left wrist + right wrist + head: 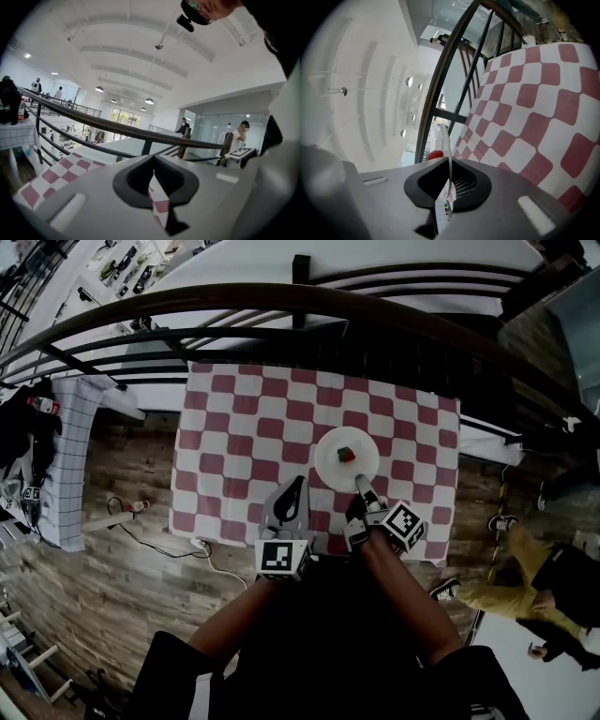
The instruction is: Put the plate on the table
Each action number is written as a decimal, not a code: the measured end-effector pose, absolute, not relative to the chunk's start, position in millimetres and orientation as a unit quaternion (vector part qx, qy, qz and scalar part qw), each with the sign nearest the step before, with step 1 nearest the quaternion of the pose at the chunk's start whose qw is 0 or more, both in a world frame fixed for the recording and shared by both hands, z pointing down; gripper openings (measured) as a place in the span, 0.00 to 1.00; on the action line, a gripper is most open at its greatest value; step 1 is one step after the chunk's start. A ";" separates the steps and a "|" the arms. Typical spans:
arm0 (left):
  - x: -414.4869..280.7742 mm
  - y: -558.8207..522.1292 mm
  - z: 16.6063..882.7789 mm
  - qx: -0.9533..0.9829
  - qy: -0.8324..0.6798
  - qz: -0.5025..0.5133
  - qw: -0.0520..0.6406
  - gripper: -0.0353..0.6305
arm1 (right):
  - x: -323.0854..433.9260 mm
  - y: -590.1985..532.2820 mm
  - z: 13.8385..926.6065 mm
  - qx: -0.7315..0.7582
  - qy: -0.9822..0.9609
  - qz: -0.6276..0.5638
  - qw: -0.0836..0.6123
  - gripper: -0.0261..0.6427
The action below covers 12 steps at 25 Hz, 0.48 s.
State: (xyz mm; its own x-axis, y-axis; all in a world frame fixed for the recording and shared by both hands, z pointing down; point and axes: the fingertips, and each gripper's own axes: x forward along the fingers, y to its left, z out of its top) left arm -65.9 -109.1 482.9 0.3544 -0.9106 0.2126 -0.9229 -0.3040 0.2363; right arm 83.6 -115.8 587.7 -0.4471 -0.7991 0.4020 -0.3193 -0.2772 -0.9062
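A white plate (346, 457) with a small red and green thing (346, 455) on it is over the right half of the red-and-white checked table (234, 446). My right gripper (359, 481) is shut on the plate's near rim. In the right gripper view the plate (449, 154) shows edge-on between the jaws of that gripper (449, 172), with the red thing (435, 154) behind it. Whether the plate touches the cloth I cannot tell. My left gripper (300, 482) hangs over the table to the plate's left, shut with nothing in it; the left gripper view shows its jaws (153, 174) meeting over checked cloth.
A dark curved railing (281, 301) runs behind the table's far edge. A second table with a white gridded cloth (75, 456) stands at the left. Cables (159, 545) lie on the wooden floor. A person in yellow (525, 592) is at the right.
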 end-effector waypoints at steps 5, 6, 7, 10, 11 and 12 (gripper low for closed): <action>-63.7 -120.5 485.2 0.801 -0.575 0.045 0.162 0.07 | 86.5 -128.6 596.8 -0.490 0.570 -0.634 0.183 0.05; -63.1 -121.5 485.4 0.801 -0.575 0.044 0.160 0.07 | 86.9 -129.4 599.2 -0.490 0.569 -0.635 0.182 0.05; -62.6 -122.9 485.3 0.801 -0.576 0.041 0.158 0.07 | 87.1 -130.3 601.4 -0.489 0.569 -0.636 0.181 0.05; -61.2 -128.3 484.5 0.800 -0.579 0.041 0.155 0.07 | 87.4 -134.4 608.8 -0.489 0.573 -0.635 0.172 0.05; -60.4 -129.9 485.7 0.798 -0.579 0.046 0.157 0.07 | 87.5 -136.2 611.7 -0.489 0.577 -0.633 0.168 0.05; -59.3 -131.8 487.2 0.797 -0.580 0.050 0.158 0.07 | 87.8 -138.2 614.8 -0.489 0.580 -0.631 0.165 0.05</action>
State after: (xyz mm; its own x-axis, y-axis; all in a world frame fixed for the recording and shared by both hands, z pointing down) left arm -59.3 -131.8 487.2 0.3217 -0.9096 0.2631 -0.9410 -0.2765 0.1949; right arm 87.8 -138.2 614.8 -0.4680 -0.7749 0.4248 -0.3587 -0.2728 -0.8927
